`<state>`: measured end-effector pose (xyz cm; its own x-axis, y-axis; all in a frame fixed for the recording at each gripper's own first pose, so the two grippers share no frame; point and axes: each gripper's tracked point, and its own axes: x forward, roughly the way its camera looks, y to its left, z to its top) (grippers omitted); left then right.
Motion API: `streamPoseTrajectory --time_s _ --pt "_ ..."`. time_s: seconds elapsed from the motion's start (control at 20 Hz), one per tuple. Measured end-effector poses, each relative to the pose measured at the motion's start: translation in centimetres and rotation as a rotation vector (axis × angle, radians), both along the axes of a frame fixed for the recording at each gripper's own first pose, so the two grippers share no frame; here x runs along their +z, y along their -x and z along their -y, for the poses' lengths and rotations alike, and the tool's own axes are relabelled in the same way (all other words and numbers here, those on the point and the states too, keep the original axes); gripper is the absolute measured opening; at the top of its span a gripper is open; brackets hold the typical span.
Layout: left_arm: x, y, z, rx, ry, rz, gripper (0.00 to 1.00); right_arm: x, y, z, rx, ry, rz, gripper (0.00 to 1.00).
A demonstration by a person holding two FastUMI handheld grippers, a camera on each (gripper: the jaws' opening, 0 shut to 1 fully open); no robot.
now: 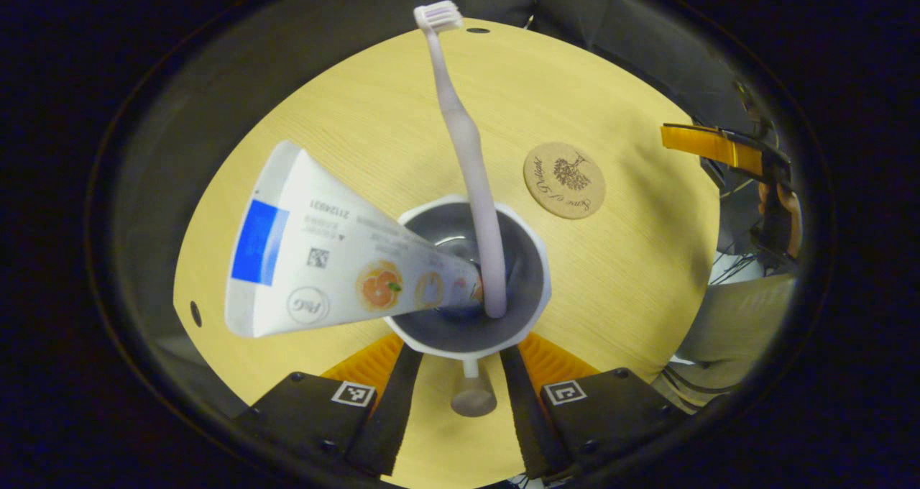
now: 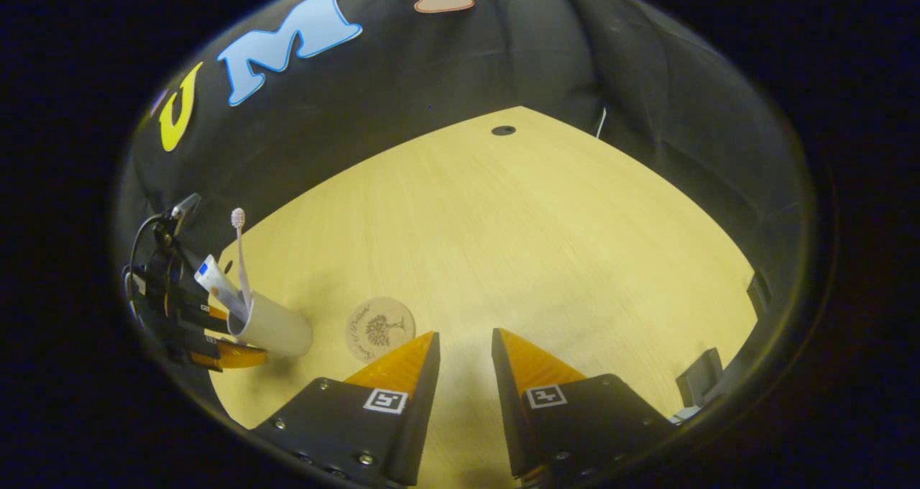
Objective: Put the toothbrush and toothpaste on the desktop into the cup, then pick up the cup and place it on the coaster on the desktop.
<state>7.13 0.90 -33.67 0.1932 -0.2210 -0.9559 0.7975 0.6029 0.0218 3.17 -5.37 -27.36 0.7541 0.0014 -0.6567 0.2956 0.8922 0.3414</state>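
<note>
Left gripper view puts you right above the cup (image 1: 471,280), a smooth, pale, slightly angular-rimmed vessel with a dark grey inside. Your left tongs (image 1: 471,363) straddle it, one finger on each side of its lower rim, the ribbed pads touching or all but touching the wall; you cannot tell from here whether both press on it. A small peg-like handle (image 1: 473,394) juts from the cup toward the camera between the fingers. The toothbrush (image 1: 467,158) stands in the cup, a slim, pale lilac plastic stick with its white bristle head up. The toothpaste (image 1: 323,259) leans beside it, a flat, glossy white tube with its cap end down in the cup and its broad crimped end out to the left; it carries a blue block, an orange-fruit picture, a small square code and a round "P&G" mark. The desk (image 1: 611,273) is light, fine-grained wood with small dark holes near its edges. The coaster (image 1: 564,180) lies flat, near the cup and apart from it, a round cork-like disc with a dark tree drawing and curly script too small to read.

Right gripper view shows your right tongs (image 2: 463,345) parted by a narrow gap, holding nothing, above bare desk just beside the coaster (image 2: 379,328). The cup (image 2: 272,325) sits farther left, tilted, at the left tongs (image 2: 215,331).
</note>
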Motion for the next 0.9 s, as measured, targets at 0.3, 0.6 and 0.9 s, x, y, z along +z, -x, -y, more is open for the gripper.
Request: streamPoseTrajectory --time_s 0.3,0.6,0.9 --pt "-0.2 -0.7 0.7 0.014 0.001 0.012 0.34 -1.1 0.5 0.4 -0.006 -0.023 -0.036 0.45" --pt "0.2 -0.1 1.6 0.008 0.018 0.021 0.3 -1.2 0.3 1.5 -0.04 -0.049 -0.036 0.46" --pt "2.0 0.5 4.7 -0.057 0.033 0.052 0.31 -1.0 0.8 2.0 -0.051 -0.066 -0.036 0.46"
